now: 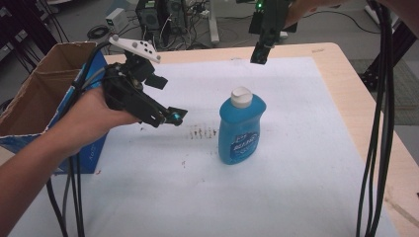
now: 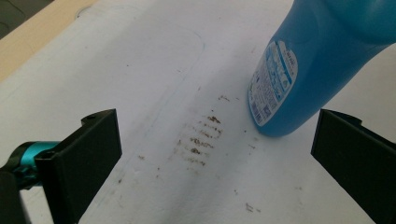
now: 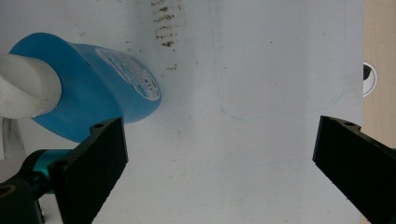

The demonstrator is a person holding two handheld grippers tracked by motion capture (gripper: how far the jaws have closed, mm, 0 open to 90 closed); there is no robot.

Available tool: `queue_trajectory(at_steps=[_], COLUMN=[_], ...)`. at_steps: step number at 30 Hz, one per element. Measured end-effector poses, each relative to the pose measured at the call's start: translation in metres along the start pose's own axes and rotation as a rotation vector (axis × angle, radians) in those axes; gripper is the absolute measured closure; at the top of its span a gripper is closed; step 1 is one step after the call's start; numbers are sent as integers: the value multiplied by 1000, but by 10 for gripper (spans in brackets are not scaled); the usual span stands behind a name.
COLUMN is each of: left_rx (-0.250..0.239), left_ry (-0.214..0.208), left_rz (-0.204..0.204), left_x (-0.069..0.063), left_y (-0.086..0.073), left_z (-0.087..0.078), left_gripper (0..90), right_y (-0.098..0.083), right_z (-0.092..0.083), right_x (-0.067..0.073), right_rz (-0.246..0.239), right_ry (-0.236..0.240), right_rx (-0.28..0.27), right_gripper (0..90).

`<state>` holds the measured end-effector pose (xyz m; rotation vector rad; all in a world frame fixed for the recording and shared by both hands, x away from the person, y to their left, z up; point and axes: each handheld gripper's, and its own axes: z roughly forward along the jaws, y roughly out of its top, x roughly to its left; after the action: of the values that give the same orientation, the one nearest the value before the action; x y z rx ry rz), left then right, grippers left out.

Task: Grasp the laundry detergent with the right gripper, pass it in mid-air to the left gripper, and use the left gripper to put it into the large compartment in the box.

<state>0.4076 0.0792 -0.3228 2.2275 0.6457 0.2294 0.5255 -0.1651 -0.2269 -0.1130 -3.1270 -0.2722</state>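
Observation:
A blue bottle with a white cap stands upright on the white mat near the middle. A hand holds my left gripper to the bottle's left, above the mat, and it is open. In the left gripper view the wide-apart jaws frame the mat, with the bottle ahead to the right and outside them. My right gripper hangs high over the mat's far edge. It is open in the right gripper view, looking down on the bottle and its cap at the left.
An open cardboard box stands at the table's left edge, just behind the left hand. Brown stains mark the mat left of the bottle. Black cables hang down at the right. The wooden table edge borders the mat.

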Motion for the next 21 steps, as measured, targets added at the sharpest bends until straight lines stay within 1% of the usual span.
queue_trajectory(at_steps=[4, 7, 8, 9, 13, 18, 19, 20, 21], left_rx=[-40, -52, -52, -59, -108, -129, -129, -143, -143], left_ry=[-9, -19, -18, -20, -36, -43, -43, -56, -60], left_rz=[-17, -8, 2, 1, -1, -8, -8, -15, -16], left_x=[-4, -8, -9, -11, -18, -27, -27, -29, -31], left_y=[-6, -9, -9, -10, -13, -19, -19, -21, -21], left_z=[1, 2, 3, 3, 6, 12, 12, 13, 14], left_gripper=[17, 17, 16, 16, 17, 17, 16, 16, 16], right_y=[-2, -2, -2, -2, -2, -3, -3, -3, -3], right_z=[1, 1, 1, 1, 1, 1, 1, 1, 1], right_x=[1, 0, 0, 1, 0, 0, 0, 0, 0], right_rz=[3, 1, 1, 2, 0, 3, 3, 2, -1], right_ry=[-2, -2, -2, -2, -1, -3, -3, -3, -4], right_rx=[-2, 0, -1, -2, -2, -4, -4, -4, -1], right_gripper=[25, 25, 25, 25, 25, 25, 25, 25, 25])
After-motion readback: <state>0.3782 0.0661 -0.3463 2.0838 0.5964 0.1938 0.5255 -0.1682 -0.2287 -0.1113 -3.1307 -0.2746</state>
